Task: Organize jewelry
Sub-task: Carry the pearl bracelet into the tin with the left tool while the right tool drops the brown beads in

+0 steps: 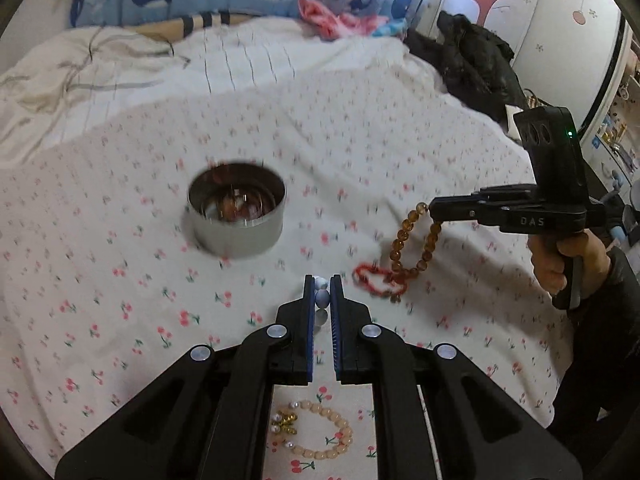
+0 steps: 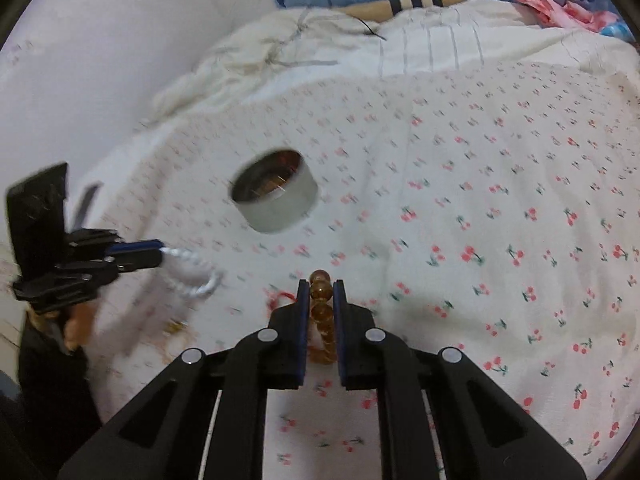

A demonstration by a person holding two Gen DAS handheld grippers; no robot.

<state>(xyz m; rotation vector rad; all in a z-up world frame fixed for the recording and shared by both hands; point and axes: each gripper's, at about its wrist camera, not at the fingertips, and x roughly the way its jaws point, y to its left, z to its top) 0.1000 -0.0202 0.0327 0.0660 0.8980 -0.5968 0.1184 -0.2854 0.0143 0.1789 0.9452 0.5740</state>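
A cherry-print bedsheet (image 1: 400, 152) covered the bed, with a round metal tin (image 1: 238, 216) standing open on it, something brownish lying inside. The left gripper (image 1: 322, 292) was clamped on a white bead bracelet (image 1: 321, 298), which hung from its fingertips above the sheet. The right gripper (image 2: 321, 292) was clamped on an amber bead bracelet (image 2: 322, 312), which dangled clear of the sheet to the tin's right. A peach bead bracelet (image 1: 320, 432) with gold and pearl charms lay beneath the left gripper. A red bracelet (image 1: 378, 280) lay just under the amber loop.
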